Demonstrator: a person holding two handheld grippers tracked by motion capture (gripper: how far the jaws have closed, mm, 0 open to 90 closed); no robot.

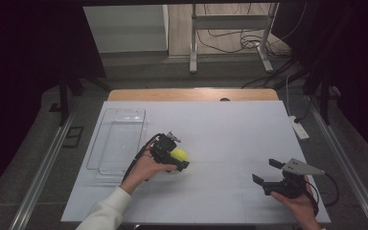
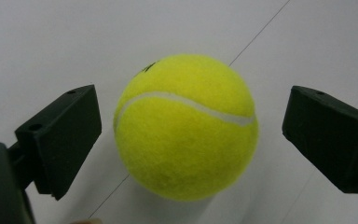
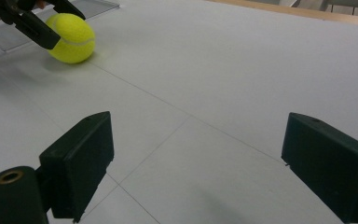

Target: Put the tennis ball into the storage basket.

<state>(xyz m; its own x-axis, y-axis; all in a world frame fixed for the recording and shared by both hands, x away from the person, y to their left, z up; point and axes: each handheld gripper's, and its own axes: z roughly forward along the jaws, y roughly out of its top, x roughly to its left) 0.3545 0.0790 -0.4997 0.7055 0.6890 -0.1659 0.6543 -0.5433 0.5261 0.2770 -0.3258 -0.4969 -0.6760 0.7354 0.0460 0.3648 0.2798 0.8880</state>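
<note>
A clear plastic tray [image 1: 117,139] lies empty near the left edge of the table [image 1: 230,129], lengthwise toward the far edge. Just to its right, the left claw [image 1: 178,154] straddles a yellow tennis ball [image 1: 179,155] that rests on the table left of centre; in the left gripper view the jaws stand wide on either side of the ball [image 2: 185,126], with a gap showing at both pads, so nothing is gripped. Well apart, near the front right corner, the right claw [image 1: 266,171] hovers over bare table with jaws spread wide, holding nothing.
</note>
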